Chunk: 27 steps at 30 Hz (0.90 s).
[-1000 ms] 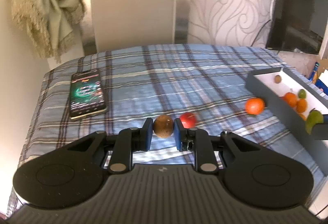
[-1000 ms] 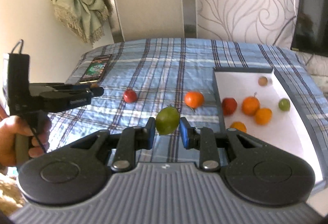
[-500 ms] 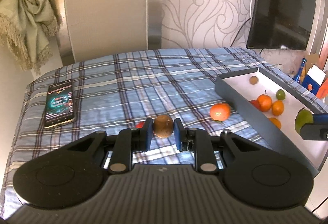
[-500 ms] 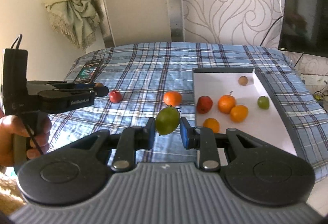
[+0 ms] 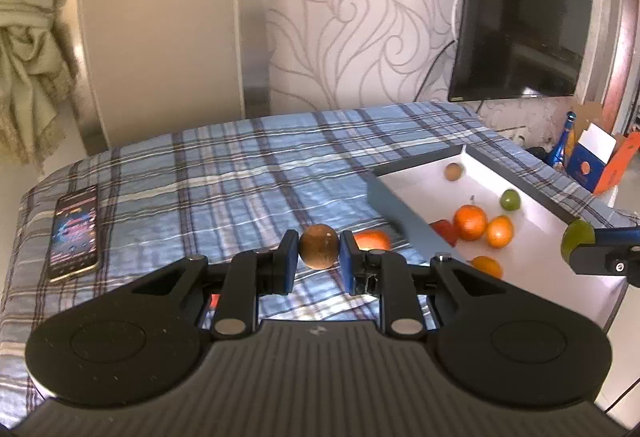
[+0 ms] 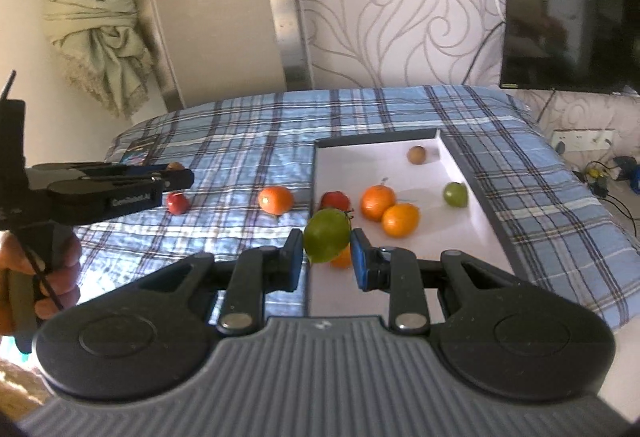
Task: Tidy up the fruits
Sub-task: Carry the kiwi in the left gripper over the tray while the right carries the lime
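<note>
A: What do the jaws hold?
B: The left gripper (image 5: 319,259) is clamped on a round brown fruit (image 5: 318,245); the right gripper (image 6: 327,259) pinches a green oval fruit (image 6: 326,234) over the near-left corner of the grey-walled white tray (image 6: 472,193).
A: And loose fruit?
B: A round orange fruit (image 6: 275,199) and a small red fruit (image 6: 177,202) lie on the blue plaid bed (image 6: 248,141), left of the tray.

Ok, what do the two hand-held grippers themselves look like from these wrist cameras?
Both look alike. The left hand-held gripper and the right hand-held gripper have black linkage arms with silver pivot pins, blue pads on the fingers, and a grey ribbed body with round black discs. From the side, the left one carries white lettering, too blurred to read, and a thin black cable.
</note>
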Available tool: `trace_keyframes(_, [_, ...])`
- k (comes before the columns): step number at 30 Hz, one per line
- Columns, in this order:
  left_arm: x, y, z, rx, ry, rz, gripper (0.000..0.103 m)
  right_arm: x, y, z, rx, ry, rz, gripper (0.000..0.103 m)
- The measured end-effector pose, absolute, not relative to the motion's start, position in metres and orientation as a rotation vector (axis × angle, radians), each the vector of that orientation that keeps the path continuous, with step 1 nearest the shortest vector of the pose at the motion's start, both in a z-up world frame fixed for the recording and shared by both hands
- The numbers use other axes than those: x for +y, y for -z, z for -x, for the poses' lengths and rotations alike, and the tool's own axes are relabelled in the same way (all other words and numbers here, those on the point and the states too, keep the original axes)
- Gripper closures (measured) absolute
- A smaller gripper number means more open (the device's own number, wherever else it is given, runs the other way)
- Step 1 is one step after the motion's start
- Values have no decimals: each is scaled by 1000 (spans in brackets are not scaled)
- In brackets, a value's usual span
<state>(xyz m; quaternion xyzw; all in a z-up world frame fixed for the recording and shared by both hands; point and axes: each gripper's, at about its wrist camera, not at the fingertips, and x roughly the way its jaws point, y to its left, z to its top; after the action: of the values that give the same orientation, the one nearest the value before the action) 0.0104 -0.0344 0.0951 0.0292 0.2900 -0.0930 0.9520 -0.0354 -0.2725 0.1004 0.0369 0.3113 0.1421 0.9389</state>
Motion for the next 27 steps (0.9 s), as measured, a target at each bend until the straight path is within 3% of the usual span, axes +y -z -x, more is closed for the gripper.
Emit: trace_keyframes(27, [-143,-93,-21,596,380,-136,77,-322,-94,45,640,-203,-118,74])
